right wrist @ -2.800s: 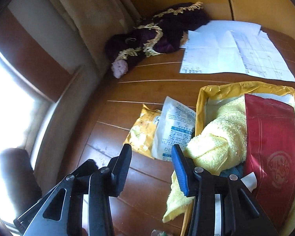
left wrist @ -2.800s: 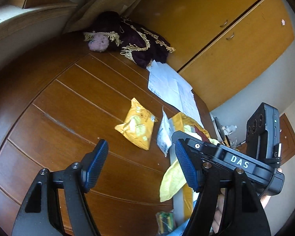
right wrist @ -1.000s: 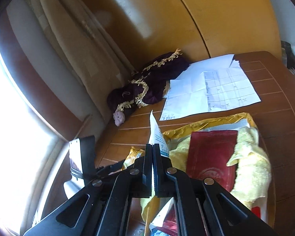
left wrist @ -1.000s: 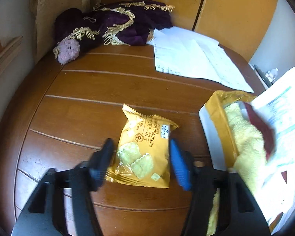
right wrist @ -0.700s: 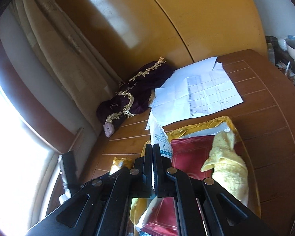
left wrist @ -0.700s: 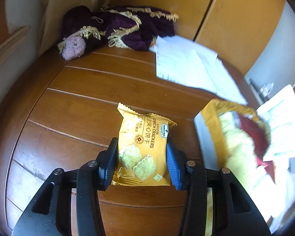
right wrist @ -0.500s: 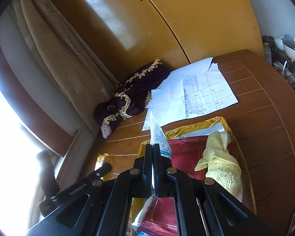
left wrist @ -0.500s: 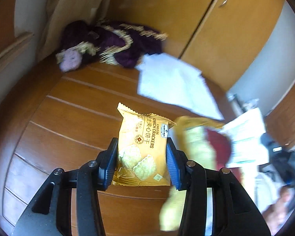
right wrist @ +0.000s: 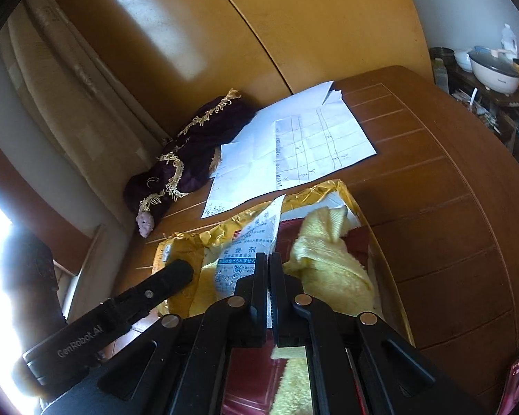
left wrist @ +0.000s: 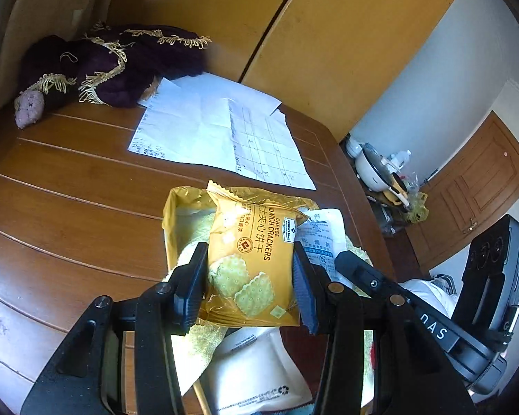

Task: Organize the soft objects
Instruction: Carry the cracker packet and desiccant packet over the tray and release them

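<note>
Left tool (left wrist: 249, 285) grips one cracker packet (left wrist: 251, 259); right tool (right wrist: 269, 278) pinches one white sachet (right wrist: 251, 252).

A yellow cracker packet (left wrist: 251, 256) and a white sachet (right wrist: 249, 252) are held above the gold-lined box (left wrist: 171, 221) of yellow towel (right wrist: 323, 263).

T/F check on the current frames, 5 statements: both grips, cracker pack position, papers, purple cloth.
1. The left gripper is shut on the cracker pack. True.
2. The cracker pack lies flat on the table. False: it is held up over the gold box.
3. The right gripper is open. False: it is shut on the white packet.
4. The papers are inside the gold box. False: they lie on the table beyond it.
5. The purple cloth lies at the table's far end, by the curtain. True.
</note>
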Demonstrator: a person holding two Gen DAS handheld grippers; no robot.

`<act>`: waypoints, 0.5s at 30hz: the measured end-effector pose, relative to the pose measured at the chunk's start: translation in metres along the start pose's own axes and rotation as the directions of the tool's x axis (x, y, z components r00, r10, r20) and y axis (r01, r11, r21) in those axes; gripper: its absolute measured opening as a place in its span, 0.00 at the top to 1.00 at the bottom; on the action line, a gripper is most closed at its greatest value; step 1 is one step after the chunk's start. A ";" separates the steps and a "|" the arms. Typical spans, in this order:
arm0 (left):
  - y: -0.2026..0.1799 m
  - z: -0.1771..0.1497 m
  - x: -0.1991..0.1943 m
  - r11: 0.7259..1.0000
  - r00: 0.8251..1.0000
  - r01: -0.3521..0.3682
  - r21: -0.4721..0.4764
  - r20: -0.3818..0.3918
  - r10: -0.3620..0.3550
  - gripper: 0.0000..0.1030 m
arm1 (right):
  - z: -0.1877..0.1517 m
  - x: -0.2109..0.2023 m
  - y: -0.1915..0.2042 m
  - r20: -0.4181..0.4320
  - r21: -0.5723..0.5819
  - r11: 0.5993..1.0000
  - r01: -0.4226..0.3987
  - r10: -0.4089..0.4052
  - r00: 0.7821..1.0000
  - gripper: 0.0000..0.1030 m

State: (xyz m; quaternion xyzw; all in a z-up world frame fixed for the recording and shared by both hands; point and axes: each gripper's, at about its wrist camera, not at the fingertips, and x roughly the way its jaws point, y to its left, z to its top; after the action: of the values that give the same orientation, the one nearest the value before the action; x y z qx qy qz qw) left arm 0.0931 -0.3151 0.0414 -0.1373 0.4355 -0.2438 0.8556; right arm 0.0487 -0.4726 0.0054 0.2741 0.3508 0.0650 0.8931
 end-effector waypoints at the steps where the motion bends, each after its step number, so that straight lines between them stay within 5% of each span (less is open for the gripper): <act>1: -0.001 -0.002 0.000 1.000 1.000 -0.004 0.001 0.002 0.004 0.57 | 0.000 -0.001 0.000 0.002 0.001 1.000 -0.001 0.001 1.000 0.98; 12: -0.007 -0.003 0.002 0.999 0.999 0.040 0.002 -0.008 -0.040 0.57 | 0.001 -0.007 -0.010 0.031 0.060 0.998 -0.028 0.026 0.999 0.86; 15: -0.006 -0.001 0.001 0.995 0.995 0.094 -0.016 -0.028 -0.095 0.57 | 0.002 -0.009 -0.012 0.040 0.075 0.996 -0.040 0.037 0.999 0.73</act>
State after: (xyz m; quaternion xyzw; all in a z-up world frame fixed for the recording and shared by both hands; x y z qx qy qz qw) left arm 0.0908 -0.3202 0.0430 -0.1605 0.4427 -0.2828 0.8356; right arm 0.0428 -0.4863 0.0052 0.3158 0.3303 0.0634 0.8872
